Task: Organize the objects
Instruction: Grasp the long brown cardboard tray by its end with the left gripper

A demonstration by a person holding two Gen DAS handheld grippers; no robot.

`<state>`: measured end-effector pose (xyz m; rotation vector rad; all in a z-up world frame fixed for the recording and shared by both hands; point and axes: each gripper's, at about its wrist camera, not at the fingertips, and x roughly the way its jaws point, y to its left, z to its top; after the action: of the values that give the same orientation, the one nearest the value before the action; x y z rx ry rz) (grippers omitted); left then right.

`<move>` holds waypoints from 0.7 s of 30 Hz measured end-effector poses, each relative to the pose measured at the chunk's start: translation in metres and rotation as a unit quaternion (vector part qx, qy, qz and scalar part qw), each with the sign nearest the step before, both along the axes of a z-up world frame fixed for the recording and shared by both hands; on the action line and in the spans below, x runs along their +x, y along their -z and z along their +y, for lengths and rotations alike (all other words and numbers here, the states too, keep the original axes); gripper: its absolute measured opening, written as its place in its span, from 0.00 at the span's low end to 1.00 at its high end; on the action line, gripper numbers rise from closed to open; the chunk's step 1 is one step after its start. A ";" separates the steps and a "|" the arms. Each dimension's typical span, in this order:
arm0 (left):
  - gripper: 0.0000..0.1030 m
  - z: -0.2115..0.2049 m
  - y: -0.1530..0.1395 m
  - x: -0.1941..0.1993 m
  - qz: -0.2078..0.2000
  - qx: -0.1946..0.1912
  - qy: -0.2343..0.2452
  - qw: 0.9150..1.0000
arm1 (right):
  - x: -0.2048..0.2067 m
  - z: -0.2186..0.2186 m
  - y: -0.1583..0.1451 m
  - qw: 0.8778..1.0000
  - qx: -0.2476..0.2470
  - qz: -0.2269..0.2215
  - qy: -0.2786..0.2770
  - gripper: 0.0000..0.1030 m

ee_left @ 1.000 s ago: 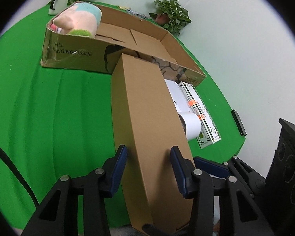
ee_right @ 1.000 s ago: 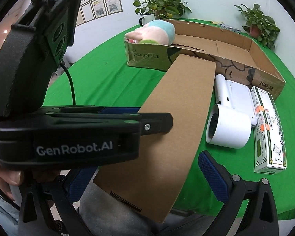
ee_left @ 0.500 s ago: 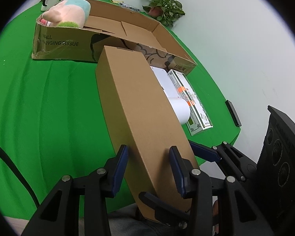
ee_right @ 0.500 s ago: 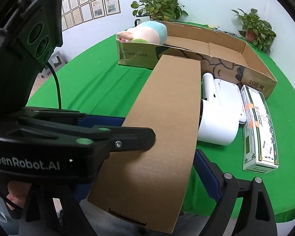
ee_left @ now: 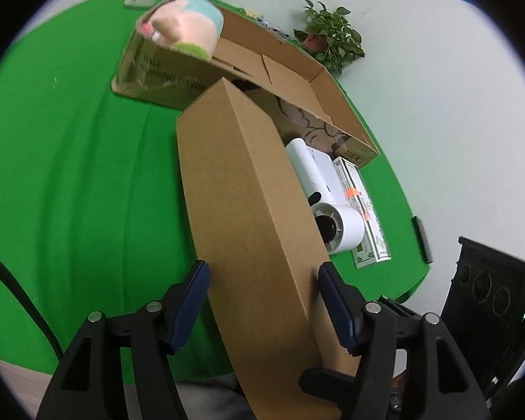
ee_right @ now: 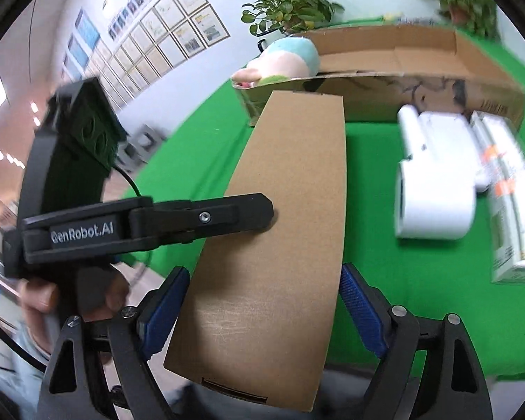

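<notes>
Cardboard: long brown box [ee_left: 248,210] held by both units at its near end, far end raised toward the open carton [ee_left: 297,80] ahead. Left hand-held gripper [ee_left: 266,301] straddles the box's broad faces; the right hand-held gripper [ee_right: 262,308] spans its width, pads at the edges, apparently both clamped, though contact is blurred. Step: carrying box to carton. Next: lift forward, clear the near wall, lower beside the plush toy [ee_left: 182,26]. Both grippers are level, pointing forward.
</notes>
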<state>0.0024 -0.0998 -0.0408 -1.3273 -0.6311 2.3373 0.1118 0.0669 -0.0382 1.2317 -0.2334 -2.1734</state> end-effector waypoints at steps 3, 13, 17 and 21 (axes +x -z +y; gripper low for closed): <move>0.42 -0.002 -0.012 0.004 0.020 -0.011 -0.006 1.000 | -0.004 0.002 0.002 1.000 -0.025 -0.011 -0.004 0.82; 0.71 -0.012 -0.012 0.001 0.011 -0.004 -0.050 0.999 | -0.009 0.008 0.008 0.997 -0.072 -0.028 0.000 0.82; 0.71 -0.016 -0.008 0.003 0.003 0.020 -0.049 0.999 | -0.013 0.013 0.013 0.994 -0.099 -0.048 -0.001 0.82; 0.65 -0.003 -0.010 0.002 0.012 -0.010 -0.025 1.000 | -0.022 0.012 0.022 0.988 -0.133 -0.079 -0.015 0.83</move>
<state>0.0044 -0.1026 -0.0303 -1.3052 -0.6431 2.4006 0.0893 0.0784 -0.0599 1.2442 -0.5503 -1.9451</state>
